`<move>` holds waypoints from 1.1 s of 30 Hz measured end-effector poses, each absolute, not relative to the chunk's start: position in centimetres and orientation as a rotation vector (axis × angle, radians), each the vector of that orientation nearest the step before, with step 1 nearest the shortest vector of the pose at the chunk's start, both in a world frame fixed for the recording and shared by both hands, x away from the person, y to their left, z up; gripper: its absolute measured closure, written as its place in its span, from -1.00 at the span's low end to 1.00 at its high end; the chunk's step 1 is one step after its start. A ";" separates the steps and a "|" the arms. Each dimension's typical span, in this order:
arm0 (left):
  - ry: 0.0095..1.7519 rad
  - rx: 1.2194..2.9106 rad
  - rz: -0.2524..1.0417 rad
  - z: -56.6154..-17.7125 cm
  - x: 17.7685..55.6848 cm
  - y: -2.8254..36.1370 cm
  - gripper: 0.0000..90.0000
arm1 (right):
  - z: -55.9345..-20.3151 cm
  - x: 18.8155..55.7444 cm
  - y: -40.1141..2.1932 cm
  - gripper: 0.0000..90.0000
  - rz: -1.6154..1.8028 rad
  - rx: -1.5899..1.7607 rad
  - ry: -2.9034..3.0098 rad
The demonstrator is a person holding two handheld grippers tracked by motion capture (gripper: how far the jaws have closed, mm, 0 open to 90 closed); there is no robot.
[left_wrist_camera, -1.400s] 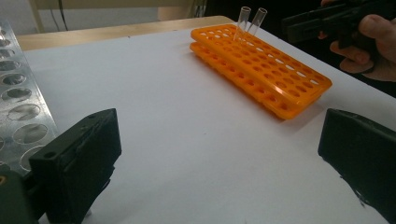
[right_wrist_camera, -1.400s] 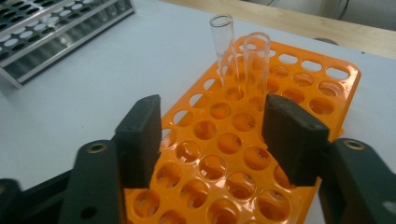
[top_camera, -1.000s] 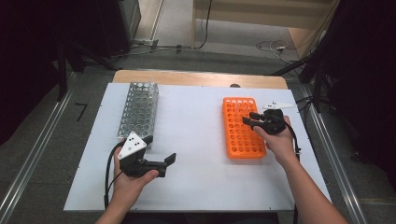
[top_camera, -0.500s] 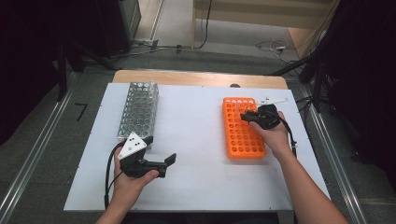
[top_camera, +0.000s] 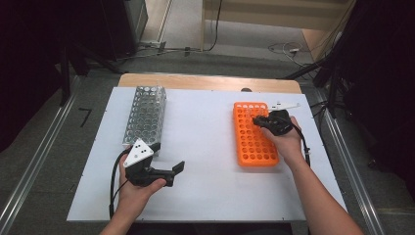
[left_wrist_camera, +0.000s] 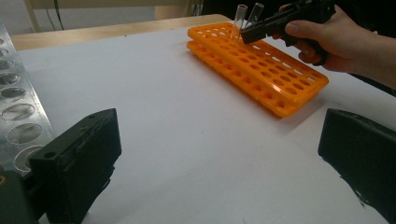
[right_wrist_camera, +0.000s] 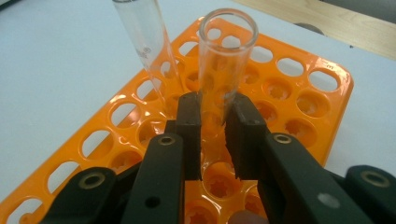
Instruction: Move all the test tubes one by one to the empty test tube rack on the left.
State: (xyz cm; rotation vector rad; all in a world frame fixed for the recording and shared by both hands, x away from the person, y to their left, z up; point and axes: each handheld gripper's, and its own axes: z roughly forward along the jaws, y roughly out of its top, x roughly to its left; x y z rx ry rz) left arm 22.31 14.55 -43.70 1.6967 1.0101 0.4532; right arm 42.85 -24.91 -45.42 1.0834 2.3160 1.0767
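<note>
An orange test-tube rack (top_camera: 254, 144) lies on the right of the white table. Two clear glass tubes stand at its far end. In the right gripper view, my right gripper (right_wrist_camera: 214, 100) has just been closing on the nearer tube (right_wrist_camera: 227, 51), and its pads now press on the glass from both sides. The second tube (right_wrist_camera: 142, 32) stands free beside it, leaning slightly. My left gripper (top_camera: 168, 156) rests low on the table's near left, open, with nothing between its jaws. In the left gripper view, the rack (left_wrist_camera: 275, 79) lies far ahead of it.
A perforated metal rack (top_camera: 146, 113) lies at the table's left, just beyond my left gripper. Bare white tabletop (top_camera: 205, 127) spreads between the two racks. A wooden edge runs behind the table, with cables on the floor past it.
My right gripper has edged slightly left over the orange rack's far end. The left hand and gripper have not moved.
</note>
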 end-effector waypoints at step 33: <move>0.966 1.720 0.435 -43.3 22.3 13.6 -1.00 | -42.0 35.1 -23.8 0.65 1.278 0.895 2.336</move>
